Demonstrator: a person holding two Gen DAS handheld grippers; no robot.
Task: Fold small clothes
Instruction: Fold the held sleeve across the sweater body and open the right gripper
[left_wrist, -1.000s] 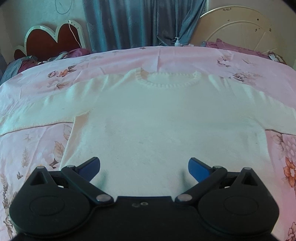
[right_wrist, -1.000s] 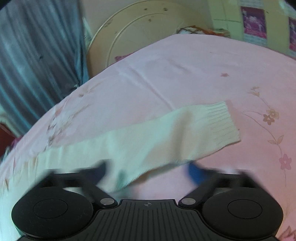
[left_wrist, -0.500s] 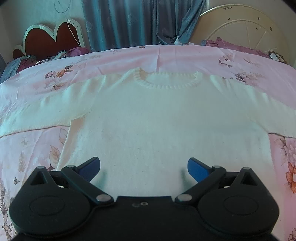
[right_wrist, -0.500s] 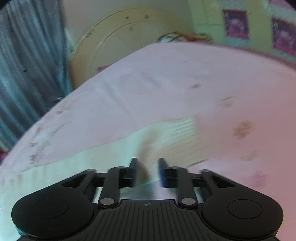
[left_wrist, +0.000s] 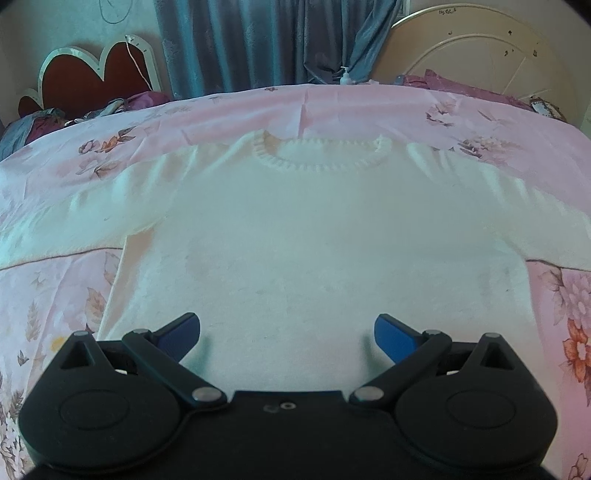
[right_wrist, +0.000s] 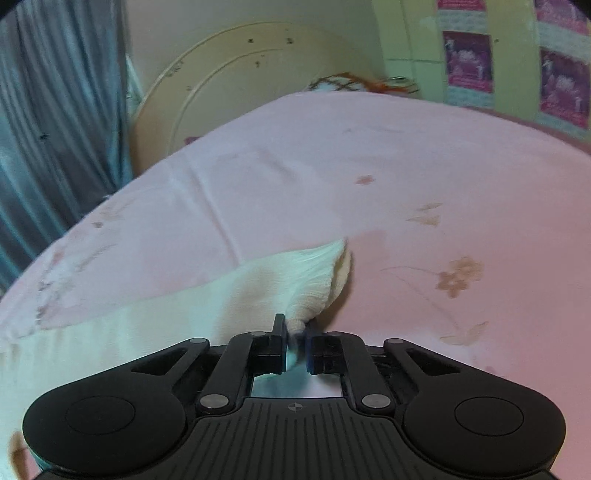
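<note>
1. Our right gripper, at the bottom centre of its view, is clenched on the cuff of one sleeve; the knit bunches up just above the fingers.
2. Our left gripper hovers released, its two blue pads spread wide over the hem of the sweater.
3. One white sweater lies flat on the pink sheet, filling the middle of the left view; its collar points to the top of the frame, and both sleeves run out to the left and right edges.
4. Nothing lies on the sweater.
5. Beyond it: one blue curtain at top centre, one red headboard upper left, one cream headboard upper right, one small bottle.
</note>
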